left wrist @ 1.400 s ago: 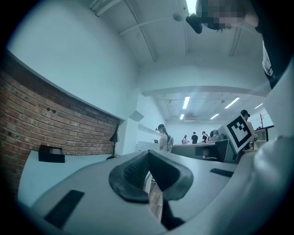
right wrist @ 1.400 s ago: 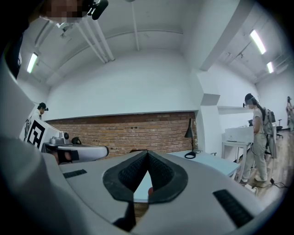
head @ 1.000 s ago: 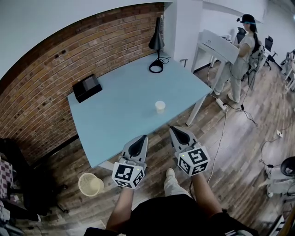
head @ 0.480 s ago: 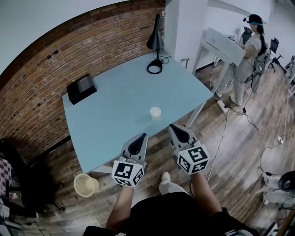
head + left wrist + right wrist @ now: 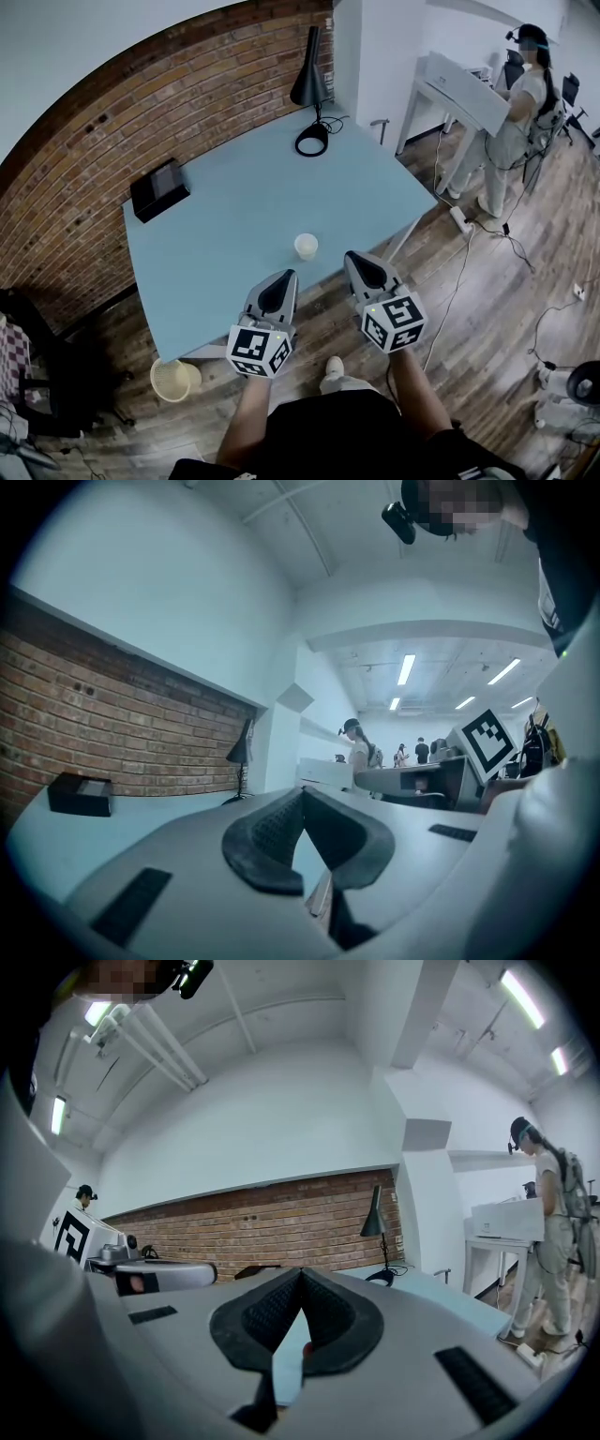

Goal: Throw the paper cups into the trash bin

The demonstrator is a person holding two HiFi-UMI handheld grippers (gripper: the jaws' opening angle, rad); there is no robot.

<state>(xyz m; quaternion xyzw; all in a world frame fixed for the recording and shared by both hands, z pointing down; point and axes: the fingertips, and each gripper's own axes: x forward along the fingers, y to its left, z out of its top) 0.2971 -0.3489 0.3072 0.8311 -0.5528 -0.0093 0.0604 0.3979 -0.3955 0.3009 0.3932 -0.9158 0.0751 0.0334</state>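
Left tool, right tool: nearer the paper cup than a second ago (both clenched, empty).
Paper cup: upright on desk, just ahead, between the tools.
Trash bin: floor, left of left tool.

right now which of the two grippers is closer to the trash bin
The left gripper: it hangs on the same side as the trash bin on the floor, while the right gripper is further off.
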